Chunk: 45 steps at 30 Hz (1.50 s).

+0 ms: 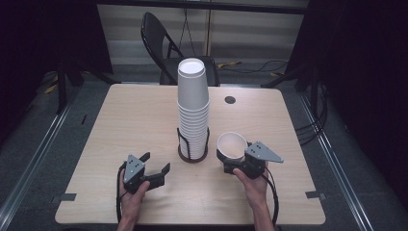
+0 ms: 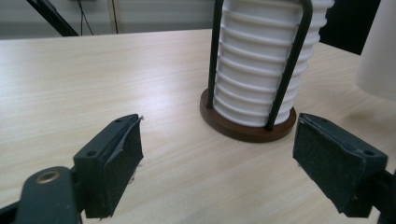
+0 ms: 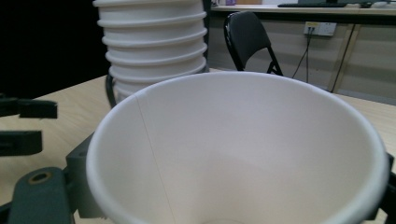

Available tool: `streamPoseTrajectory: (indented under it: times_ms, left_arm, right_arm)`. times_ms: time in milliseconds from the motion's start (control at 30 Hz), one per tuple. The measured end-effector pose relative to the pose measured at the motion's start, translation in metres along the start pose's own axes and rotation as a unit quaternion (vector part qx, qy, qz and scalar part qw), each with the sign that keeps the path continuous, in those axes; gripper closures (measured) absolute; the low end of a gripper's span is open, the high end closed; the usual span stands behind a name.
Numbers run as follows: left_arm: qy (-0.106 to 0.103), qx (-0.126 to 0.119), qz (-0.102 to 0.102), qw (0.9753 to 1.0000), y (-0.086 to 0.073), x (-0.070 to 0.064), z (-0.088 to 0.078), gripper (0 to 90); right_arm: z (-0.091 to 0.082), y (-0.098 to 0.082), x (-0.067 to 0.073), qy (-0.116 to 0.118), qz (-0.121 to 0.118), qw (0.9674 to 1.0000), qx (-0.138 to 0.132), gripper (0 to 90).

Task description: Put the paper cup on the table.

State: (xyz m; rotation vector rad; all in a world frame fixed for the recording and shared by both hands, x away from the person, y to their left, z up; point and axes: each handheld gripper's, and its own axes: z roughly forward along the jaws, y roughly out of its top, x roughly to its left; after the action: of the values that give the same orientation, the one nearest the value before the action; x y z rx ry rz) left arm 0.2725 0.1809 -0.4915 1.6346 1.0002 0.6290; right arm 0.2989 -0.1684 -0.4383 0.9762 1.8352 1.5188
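A: Where is the paper cup (image 1: 231,147)?
B: Mouth up, clamped between the jaws of the right gripper (image 1: 239,165), just right of the cup stack (image 1: 193,106) in its holder (image 1: 193,155).
A: And the left gripper (image 1: 156,167)?
B: Jaws wide apart, empty, above the table (image 1: 120,120).

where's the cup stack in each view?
High view: cup stack at table centre, upside down in a wire holder.
Left gripper view: top centre-right, lower rims behind the wires.
Right gripper view: top left, behind the held cup.
Shared landmark: the stack's wire holder.
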Motion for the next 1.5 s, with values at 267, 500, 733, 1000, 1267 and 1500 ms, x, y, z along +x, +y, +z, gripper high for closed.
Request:
streamPoseTrajectory:
  times_ms: [267, 500, 733, 1000, 1267, 1500]
  left_arm:
    - [0.007, -0.016, 0.004, 0.9998, -0.005, 0.0, -0.005, 15.4]
    - [0.024, -0.044, 0.008, 0.9987, -0.007, -0.003, -0.008, 15.6]
    - [0.022, -0.044, 0.009, 0.9987, -0.007, -0.003, -0.009, 15.8]
    - [0.021, -0.053, -0.002, 0.9984, -0.008, -0.001, -0.01, 15.9]
    - [0.019, -0.049, -0.001, 0.9986, -0.008, -0.001, -0.01, 17.9]
    - [0.021, -0.051, -0.003, 0.9985, -0.008, 0.0, -0.01, 17.1]
  right_arm:
    - [0.01, 0.005, -0.022, -0.035, 0.013, 0.9993, -0.008, 12.8]
    - [0.025, 0.007, -0.042, -0.052, 0.03, 0.9981, -0.014, 12.8]
    - [0.05, 0.0, -0.056, -0.065, 0.037, 0.9972, 0.0, 12.7]
    - [0.074, -0.007, -0.064, -0.07, 0.04, 0.9968, -0.004, 12.6]
    - [0.088, -0.019, -0.068, -0.073, 0.049, 0.996, 0.017, 12.6]
    - [0.086, -0.02, -0.067, -0.07, 0.045, 0.9963, 0.024, 12.0]
